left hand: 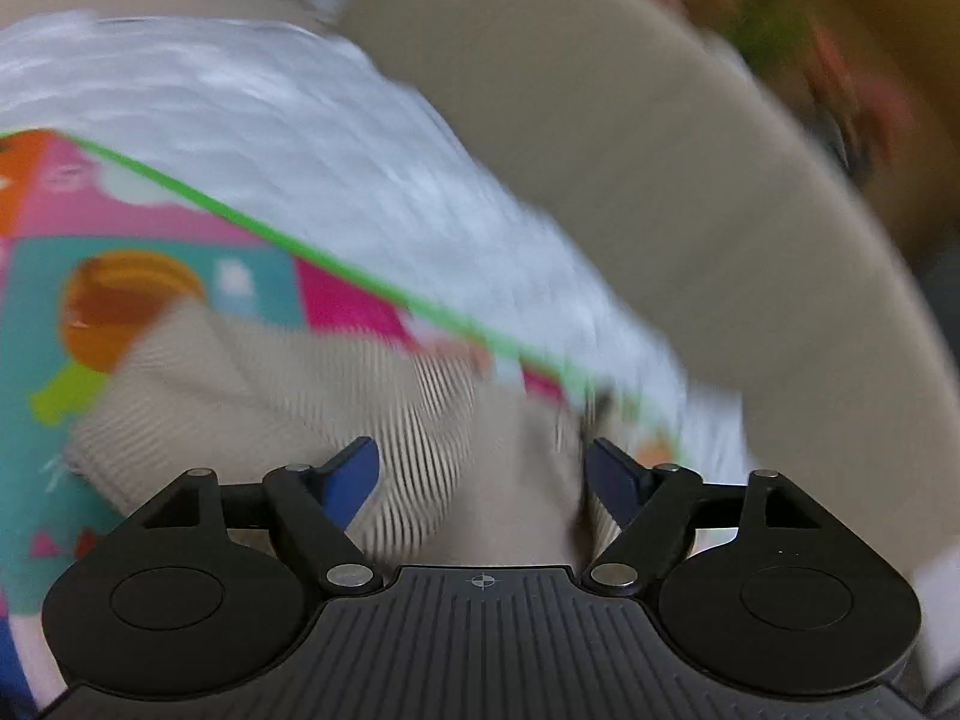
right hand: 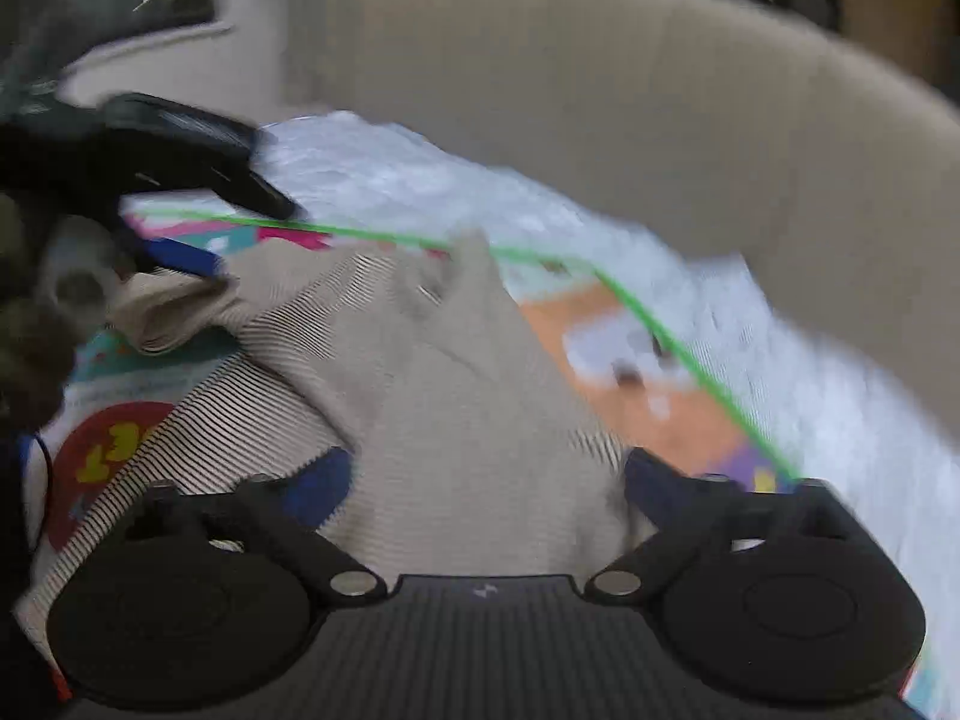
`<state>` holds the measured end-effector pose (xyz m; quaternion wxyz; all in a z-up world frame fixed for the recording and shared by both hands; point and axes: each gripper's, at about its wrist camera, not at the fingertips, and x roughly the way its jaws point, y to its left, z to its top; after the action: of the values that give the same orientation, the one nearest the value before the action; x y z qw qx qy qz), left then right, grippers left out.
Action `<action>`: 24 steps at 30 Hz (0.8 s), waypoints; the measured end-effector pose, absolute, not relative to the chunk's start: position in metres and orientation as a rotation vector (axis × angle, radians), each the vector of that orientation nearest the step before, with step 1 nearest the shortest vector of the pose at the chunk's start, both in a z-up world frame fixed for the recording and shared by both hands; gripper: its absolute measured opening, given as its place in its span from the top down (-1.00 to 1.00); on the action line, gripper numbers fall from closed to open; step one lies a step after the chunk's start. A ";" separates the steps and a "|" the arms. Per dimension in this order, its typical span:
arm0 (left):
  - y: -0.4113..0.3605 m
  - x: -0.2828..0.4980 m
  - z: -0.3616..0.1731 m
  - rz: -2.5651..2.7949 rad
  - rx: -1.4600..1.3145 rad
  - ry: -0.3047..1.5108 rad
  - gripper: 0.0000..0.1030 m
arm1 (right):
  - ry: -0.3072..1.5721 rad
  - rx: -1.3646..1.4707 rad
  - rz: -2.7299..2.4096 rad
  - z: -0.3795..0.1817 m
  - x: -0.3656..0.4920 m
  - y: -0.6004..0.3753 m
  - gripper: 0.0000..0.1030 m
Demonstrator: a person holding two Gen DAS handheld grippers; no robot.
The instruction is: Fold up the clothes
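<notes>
Right wrist view: striped beige garment (right hand: 432, 384) on colourful mat (right hand: 660, 408).

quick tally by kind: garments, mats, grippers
garments: 1, beige ribbed garment
mats: 1, colourful mat
grippers: 2, left gripper and right gripper
total: 4

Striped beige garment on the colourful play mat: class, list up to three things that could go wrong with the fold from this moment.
1. The striped beige garment lies bunched in a peak, so a fold made now could trap creases.
2. The right gripper has open jaws straddling the cloth; closing here might pinch several layers.
3. The left gripper also stands open, and both views are blurred, so a grab could miss the edge.
</notes>
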<state>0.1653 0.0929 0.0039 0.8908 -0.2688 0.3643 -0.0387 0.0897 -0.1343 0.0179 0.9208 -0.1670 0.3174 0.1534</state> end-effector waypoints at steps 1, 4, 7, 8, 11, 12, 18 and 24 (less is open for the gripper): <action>0.088 0.167 0.002 -0.120 -0.521 0.778 -0.55 | 0.636 -0.374 0.317 0.018 0.097 -0.124 -0.42; 0.082 0.163 -0.001 -0.161 -0.446 0.788 -0.54 | 0.646 -0.373 0.307 0.013 0.134 -0.102 -0.31; 0.087 0.160 -0.003 -0.195 -0.426 0.807 -0.55 | 0.716 -0.408 0.333 -0.004 0.159 -0.087 -0.34; 0.088 0.162 -0.006 -0.204 -0.428 0.814 -0.55 | 0.724 -0.450 0.338 -0.011 0.161 -0.082 -0.35; 0.092 0.170 -0.016 -0.225 -0.445 0.838 -0.55 | 0.695 -0.642 0.335 -0.032 0.158 -0.074 -0.17; 0.094 0.172 -0.019 -0.230 -0.453 0.847 -0.55 | 0.678 -0.703 0.333 -0.036 0.158 -0.073 0.24; 0.104 0.177 -0.022 -0.242 -0.489 0.861 -0.57 | 0.498 -1.041 0.208 -0.037 0.184 -0.098 0.67; 0.114 0.187 -0.035 -0.214 -0.504 0.886 -0.50 | 0.582 -1.029 0.087 -0.047 0.264 -0.145 0.58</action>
<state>0.1873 0.1138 -0.0347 0.8674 -0.2406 0.4235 -0.1020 0.2643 -0.1453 -0.0468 0.8295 -0.4848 0.2743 0.0408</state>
